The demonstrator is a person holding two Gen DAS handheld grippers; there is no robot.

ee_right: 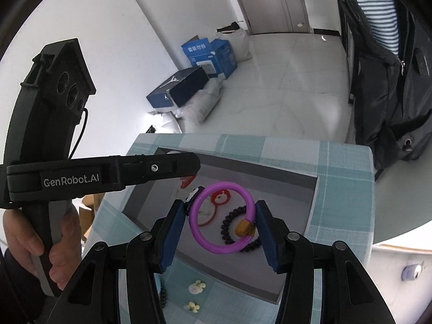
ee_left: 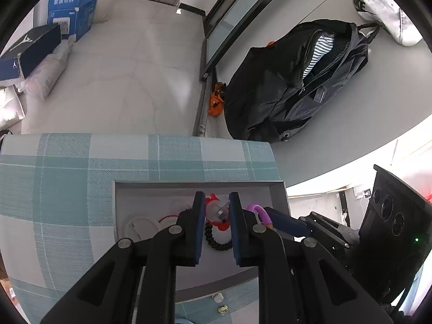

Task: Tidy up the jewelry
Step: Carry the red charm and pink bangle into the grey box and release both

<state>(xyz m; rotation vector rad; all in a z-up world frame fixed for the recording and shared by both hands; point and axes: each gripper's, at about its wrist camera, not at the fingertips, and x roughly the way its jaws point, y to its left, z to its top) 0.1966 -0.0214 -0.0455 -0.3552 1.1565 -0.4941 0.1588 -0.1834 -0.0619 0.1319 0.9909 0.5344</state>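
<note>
The left gripper (ee_left: 216, 210) reaches forward over the far part of the tray, its blue-padded fingers (ee_left: 199, 226) parted with a clear gap between them. The right gripper (ee_right: 221, 222) hangs over the tray's near edge, its blue pads (ee_right: 171, 236) pressing opposite sides of a purple ring. A bare left hand (ee_right: 37, 245) wraps the left gripper's handle.

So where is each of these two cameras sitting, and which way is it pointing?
Left wrist: rides on the left tongs, looking forward and down into the grey tray; its own fingers straddle a red and clear trinket.
Right wrist: rides on the right tongs, facing the same tray; its fingers pinch the purple ring, with the person's hand at left.
Both show the tray, purple ring, black bead bracelet and checked cloth.
</note>
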